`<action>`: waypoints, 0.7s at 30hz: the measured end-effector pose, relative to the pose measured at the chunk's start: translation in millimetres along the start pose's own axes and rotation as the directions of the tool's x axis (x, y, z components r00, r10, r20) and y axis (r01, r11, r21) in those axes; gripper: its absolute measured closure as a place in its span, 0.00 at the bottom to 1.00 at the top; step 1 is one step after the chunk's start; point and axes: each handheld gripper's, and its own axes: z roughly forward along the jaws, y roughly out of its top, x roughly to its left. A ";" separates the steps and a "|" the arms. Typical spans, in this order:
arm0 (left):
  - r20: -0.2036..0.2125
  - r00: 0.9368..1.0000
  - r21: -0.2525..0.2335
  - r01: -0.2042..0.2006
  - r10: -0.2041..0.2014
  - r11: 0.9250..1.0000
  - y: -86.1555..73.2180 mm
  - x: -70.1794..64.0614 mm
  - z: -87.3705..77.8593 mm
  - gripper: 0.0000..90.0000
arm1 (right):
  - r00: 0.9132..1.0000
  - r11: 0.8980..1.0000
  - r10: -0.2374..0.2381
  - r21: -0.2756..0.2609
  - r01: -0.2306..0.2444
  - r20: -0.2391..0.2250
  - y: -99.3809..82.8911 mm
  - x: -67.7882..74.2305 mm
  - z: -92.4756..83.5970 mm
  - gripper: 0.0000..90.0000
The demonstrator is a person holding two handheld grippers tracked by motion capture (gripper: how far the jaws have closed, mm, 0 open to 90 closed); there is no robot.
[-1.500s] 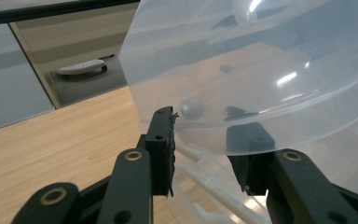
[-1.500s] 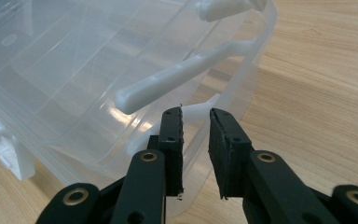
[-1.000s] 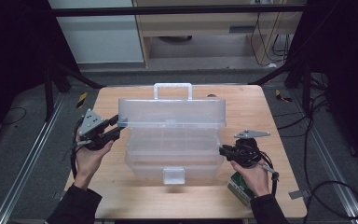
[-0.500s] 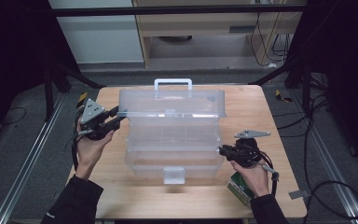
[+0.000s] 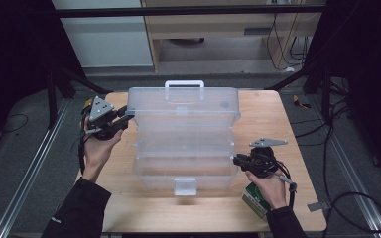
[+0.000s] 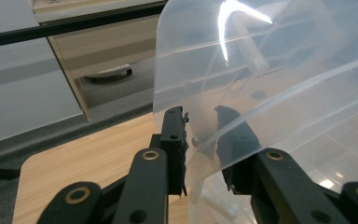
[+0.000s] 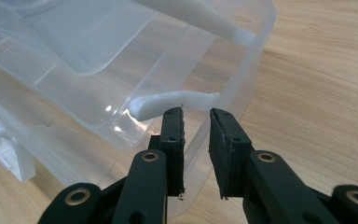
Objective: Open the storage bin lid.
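A clear plastic toolbox [image 5: 183, 168] stands open in the middle of the wooden table [image 5: 278, 114], its lid [image 5: 183, 106] raised with a white handle [image 5: 184, 84] on top. My left gripper [image 5: 125, 116] is at the lid's left corner. Its jaws have just been closing and now pinch the lid's edge [image 6: 242, 70] between them [image 6: 199, 126]. My right gripper [image 5: 237, 159] is at the base's right end, shut on the clear side wall [image 7: 242, 60], which runs between its pads [image 7: 196, 114]. A white hinge arm [image 7: 172, 101] lies just beyond the fingertips.
A green and white carton [image 5: 255, 196] lies under my right hand at the table's front right. A white latch [image 5: 184, 186] hangs at the box's front. Black frame rails [image 5: 178, 10] surround the table, and cables [image 5: 347, 198] trail on the floor at right.
My left gripper has risen and moved toward the back with the lid's corner, and the lid now stands more upright. The right gripper has kept still.
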 end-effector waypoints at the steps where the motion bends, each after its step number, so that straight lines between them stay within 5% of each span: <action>1: -0.005 1.000 0.004 -0.001 0.001 1.000 0.9 0.5 0.9 0.81 | 1.000 1.000 0.000 0.000 0.000 0.000 0.0 0.1 0.0 0.84; 21: -0.018 0.999 0.023 0.033 -0.033 0.999 12.2 11.6 16.9 0.83 | 1.000 1.000 -0.001 0.001 0.001 0.002 0.1 0.6 0.1 0.84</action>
